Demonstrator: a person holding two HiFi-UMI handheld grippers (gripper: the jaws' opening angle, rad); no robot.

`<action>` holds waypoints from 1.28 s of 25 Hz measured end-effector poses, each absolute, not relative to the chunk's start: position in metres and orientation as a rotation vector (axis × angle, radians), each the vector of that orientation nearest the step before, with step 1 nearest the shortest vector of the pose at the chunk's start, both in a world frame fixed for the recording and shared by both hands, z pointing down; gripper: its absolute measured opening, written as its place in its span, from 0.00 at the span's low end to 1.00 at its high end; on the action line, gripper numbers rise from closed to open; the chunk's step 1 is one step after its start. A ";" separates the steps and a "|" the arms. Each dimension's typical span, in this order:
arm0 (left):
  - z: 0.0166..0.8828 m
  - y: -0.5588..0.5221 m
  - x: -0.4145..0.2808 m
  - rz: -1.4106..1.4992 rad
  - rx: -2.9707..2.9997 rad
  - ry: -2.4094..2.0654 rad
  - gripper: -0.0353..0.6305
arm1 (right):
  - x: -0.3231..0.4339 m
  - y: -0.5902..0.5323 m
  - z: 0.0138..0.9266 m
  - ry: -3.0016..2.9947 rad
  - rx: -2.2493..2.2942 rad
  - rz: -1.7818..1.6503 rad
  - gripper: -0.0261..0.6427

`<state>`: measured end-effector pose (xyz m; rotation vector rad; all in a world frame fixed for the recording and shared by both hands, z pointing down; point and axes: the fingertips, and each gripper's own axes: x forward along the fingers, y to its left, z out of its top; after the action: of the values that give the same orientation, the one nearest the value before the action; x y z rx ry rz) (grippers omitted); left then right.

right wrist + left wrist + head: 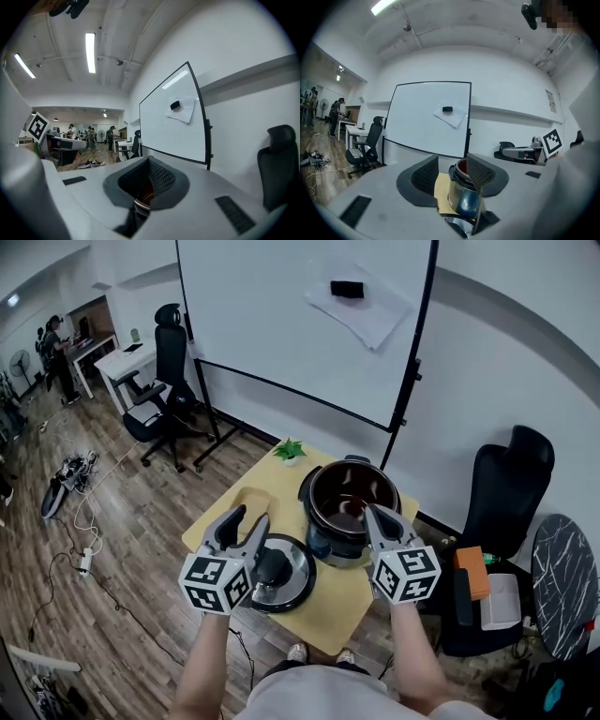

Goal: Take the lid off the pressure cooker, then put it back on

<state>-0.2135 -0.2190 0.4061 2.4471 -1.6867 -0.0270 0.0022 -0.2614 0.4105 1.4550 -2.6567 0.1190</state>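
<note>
The pressure cooker (345, 507) stands open on the yellow table (352, 601), its dark inner pot showing. Its lid (295, 579), steel with a black knob (273, 564), lies flat on the table to the cooker's left. My left gripper (248, 521) hovers over the lid's left side, open, with nothing between its pads. In the left gripper view, the left gripper (453, 174) frames the cooker (464, 199) beyond it, and the lid (457, 226) shows below. My right gripper (380, 518) is at the cooker's near right rim. In the right gripper view, the right gripper (149, 180) is closed over that rim (140, 206).
A small green plant (290, 450) sits at the table's far corner. A whiteboard on a stand (300, 324) is behind the table. A black chair (506, 493) and a low stand with an orange item (472, 573) are to the right. Office chairs (164, 381) are far left.
</note>
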 end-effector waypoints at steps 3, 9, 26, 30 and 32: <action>0.404 -0.218 -0.212 -0.005 2.462 -1.699 0.27 | 0.004 -0.261 0.411 -2.653 1.461 0.123 0.04; 0.406 -0.219 -0.214 0.015 2.443 -1.740 0.09 | 0.007 -0.262 0.412 -2.653 1.464 0.124 0.04; 0.407 -0.223 -0.213 0.064 2.446 -1.764 0.08 | 0.007 -0.265 0.411 -2.662 1.460 0.114 0.04; 0.408 -0.224 -0.209 0.080 2.471 -1.719 0.25 | 0.005 -0.266 0.409 -2.666 1.456 0.111 0.04; 0.409 -0.223 -0.206 0.084 2.484 -1.693 0.33 | 0.004 -0.265 0.408 -2.666 1.455 0.109 0.04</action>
<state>-0.2062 -0.2232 0.4095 2.4840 -1.6933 0.0838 0.0039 -0.2654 0.4083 1.4545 -2.6663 0.1093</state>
